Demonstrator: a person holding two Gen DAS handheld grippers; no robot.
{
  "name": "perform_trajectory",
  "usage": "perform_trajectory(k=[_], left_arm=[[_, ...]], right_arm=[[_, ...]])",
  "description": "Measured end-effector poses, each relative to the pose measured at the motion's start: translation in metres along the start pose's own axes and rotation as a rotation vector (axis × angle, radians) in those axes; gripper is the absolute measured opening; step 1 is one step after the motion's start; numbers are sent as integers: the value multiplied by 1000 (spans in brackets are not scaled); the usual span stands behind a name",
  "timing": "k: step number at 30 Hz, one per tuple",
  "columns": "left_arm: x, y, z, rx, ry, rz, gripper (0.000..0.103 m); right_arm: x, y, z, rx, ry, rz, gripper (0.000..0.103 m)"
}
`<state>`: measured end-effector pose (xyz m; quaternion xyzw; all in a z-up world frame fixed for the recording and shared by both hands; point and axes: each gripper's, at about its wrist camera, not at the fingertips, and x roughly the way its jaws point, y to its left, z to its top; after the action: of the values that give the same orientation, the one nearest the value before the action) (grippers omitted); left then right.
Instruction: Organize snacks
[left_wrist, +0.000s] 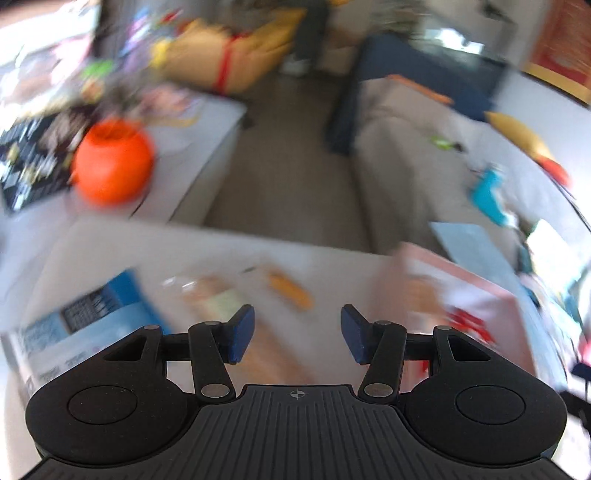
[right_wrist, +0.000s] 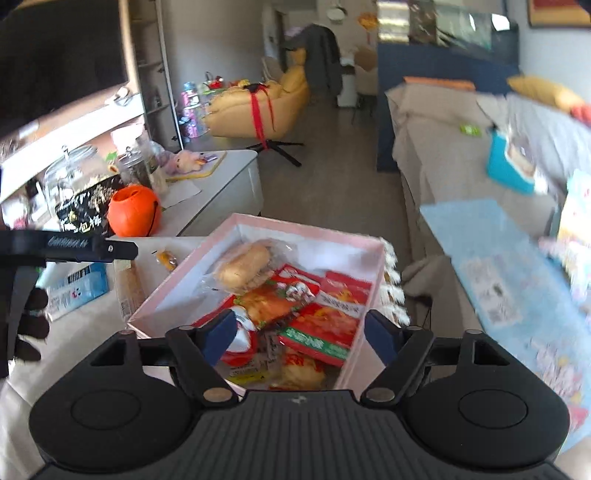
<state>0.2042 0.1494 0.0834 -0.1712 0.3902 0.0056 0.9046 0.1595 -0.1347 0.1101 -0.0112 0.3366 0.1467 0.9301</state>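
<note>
Right gripper (right_wrist: 301, 338) hangs over the pink box (right_wrist: 369, 295) of snacks (right_wrist: 321, 321), jaws apart, empty. Left gripper (left_wrist: 297, 332), jaws apart, empty, above the white table (left_wrist: 332, 273) beside the box's edge.

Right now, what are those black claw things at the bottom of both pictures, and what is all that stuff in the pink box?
Those claws are grabbers that a person holds, one in each hand. A little camera sits on each one and looks out along its two blue-tipped fingers. One picture comes from the left gripper, the other from the right gripper. Both are open and hold nothing. The right one hangs over a pink box with a wrapped bun and red snack packets inside. On the table beside the box lie a blue packet and a small orange sweet. An orange pumpkin pot sits further back.
</note>
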Motion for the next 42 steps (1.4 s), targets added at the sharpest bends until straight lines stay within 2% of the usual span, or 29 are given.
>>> perform_trajectory(k=[1, 5, 7, 9, 11, 12, 15, 19, 25, 31, 34, 38, 40, 42], left_arm=[[9, 6, 5, -30, 10, 9, 57], [52, 7, 26, -101, 40, -38, 56], [76, -2, 32, -67, 108, 6, 54], [95, -13, 34, 8, 132, 45, 51], [98, -19, 31, 90, 116, 73, 36], [95, -19, 27, 118, 112, 73, 33], [71, -11, 7, 181, 101, -2, 29], [25, -1, -35, 269, 81, -47, 29], [-41, 20, -103, 245, 114, -196, 29], [-102, 36, -150, 227, 78, -265, 29], [-115, 39, -169, 249, 98, -265, 29], [-123, 45, -184, 275, 101, -210, 29], [-126, 48, -191, 274, 111, -205, 29], [-127, 50, -194, 274, 118, -201, 29]], right_arm=[[-1, 4, 3, -17, -9, -1, 82], [1, 25, 0, -97, -33, -16, 85], [7, 37, -1, -129, -13, -37, 85], [11, 47, -5, -174, 7, -55, 85], [14, 56, -10, -218, 11, -94, 85], [15, 61, -11, -245, 7, -112, 85], [10, 71, -15, -302, -15, -135, 85], [4, 78, -12, -293, -27, -69, 85], [2, 111, -6, -277, -18, 54, 85], [7, 151, -8, -260, 45, 186, 85], [14, 170, -10, -238, 100, 252, 85], [39, 196, -14, -206, 208, 332, 85], [56, 210, -17, -196, 253, 341, 85], [75, 227, -21, -224, 270, 305, 85]])
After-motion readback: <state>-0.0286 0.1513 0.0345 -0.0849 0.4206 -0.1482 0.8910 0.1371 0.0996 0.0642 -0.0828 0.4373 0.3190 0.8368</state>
